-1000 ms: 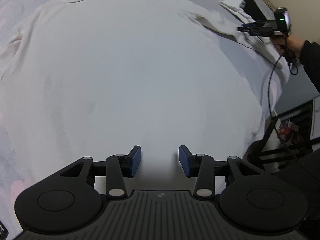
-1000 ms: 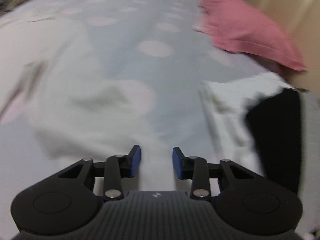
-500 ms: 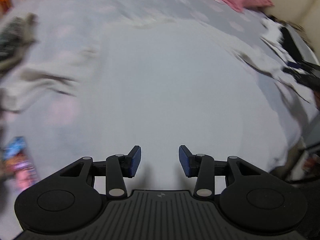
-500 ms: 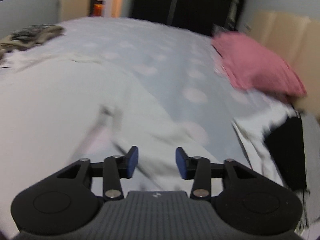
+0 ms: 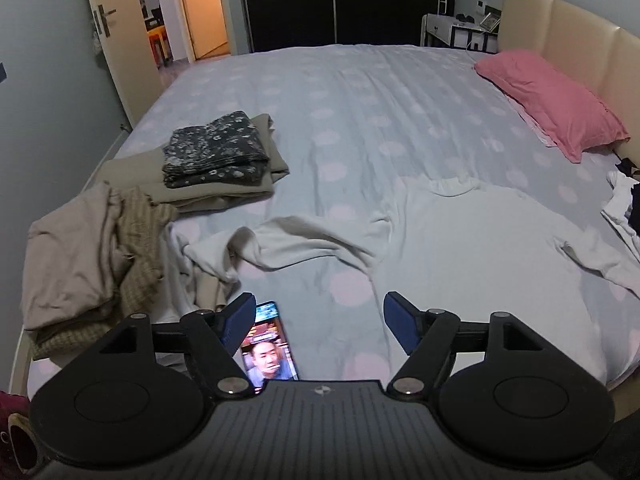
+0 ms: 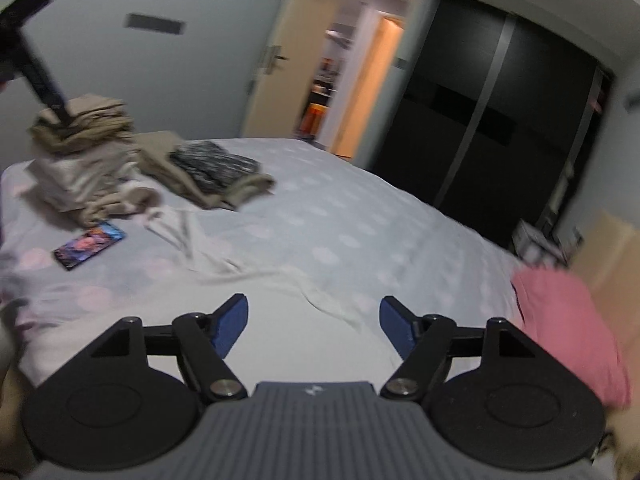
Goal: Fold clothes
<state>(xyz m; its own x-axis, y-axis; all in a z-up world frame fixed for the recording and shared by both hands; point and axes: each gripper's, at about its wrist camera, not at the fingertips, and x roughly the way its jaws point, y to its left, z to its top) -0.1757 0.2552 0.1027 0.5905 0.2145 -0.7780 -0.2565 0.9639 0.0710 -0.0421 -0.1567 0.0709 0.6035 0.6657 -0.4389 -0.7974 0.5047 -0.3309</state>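
Observation:
A white long-sleeved shirt lies spread flat on the bed, collar away from me, its left sleeve crumpled out to the left. It also shows in the right wrist view. My left gripper is open and empty, raised above the bed's near edge, left of the shirt body. My right gripper is open and empty, raised above the shirt.
A lit phone lies on the bed under my left gripper. A folded dark floral garment on beige ones and a rumpled beige pile lie at the left. A pink pillow lies at the right.
Both grippers have lifted up and back from just above the shirt and have opened wider. The views now take in the whole bed and room.

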